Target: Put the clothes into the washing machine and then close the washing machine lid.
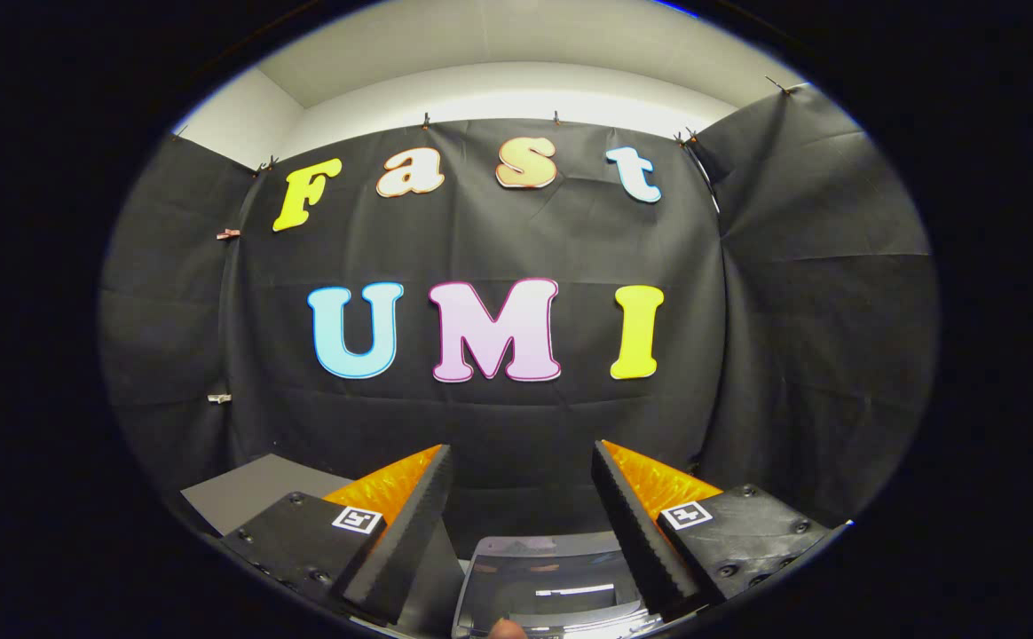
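Gripper view, gripper (521, 461): held level and facing the booth's back wall; the two fingers (410, 524) stand spread wide apart with bare air between them, released and grasping nothing.
Gripper view, finger faces: the inner sides are ribbed, and each finger carries a small square marker tag (357, 519) on its base.
Gripper view, washing machine lid (552, 586): a clear, glossy panel with a pale frame, lying low between the finger bases and below them; it reflects light, and whether it is shut or raised cannot be told.
Gripper view, clothes: cannot be told where they lie.
Gripper view, grey surface (250, 497): a flat slab beyond the left finger, against the foot of the cloth.
Gripper view, booth wall (800, 311): black cloth clipped along its upper edge, with a white wall above it.
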A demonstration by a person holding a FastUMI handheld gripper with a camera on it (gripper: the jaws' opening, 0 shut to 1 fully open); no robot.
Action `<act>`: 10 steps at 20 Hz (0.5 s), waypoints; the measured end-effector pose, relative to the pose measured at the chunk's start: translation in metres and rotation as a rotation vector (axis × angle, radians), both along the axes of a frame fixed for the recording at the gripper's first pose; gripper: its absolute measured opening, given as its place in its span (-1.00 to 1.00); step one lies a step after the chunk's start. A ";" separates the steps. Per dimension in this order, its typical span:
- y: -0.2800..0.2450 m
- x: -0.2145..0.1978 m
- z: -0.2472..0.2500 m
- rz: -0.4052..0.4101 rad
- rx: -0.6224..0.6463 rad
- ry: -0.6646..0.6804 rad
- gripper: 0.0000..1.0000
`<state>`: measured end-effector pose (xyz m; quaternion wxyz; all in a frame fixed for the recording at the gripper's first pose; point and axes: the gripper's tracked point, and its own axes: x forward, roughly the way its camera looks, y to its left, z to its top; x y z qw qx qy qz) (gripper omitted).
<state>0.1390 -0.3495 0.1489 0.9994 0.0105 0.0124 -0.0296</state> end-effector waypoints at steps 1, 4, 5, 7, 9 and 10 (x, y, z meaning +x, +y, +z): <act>0.002 -0.002 0.004 0.000 0.004 -0.008 0.96; 0.008 -0.007 0.018 0.009 -0.005 -0.041 0.96; 0.008 -0.008 0.019 0.006 -0.016 -0.048 0.96; 0.009 -0.010 0.019 0.008 -0.022 -0.043 0.96; 0.010 -0.013 0.027 0.001 -0.012 -0.059 0.96; 0.013 -0.013 0.031 0.008 0.001 -0.070 0.96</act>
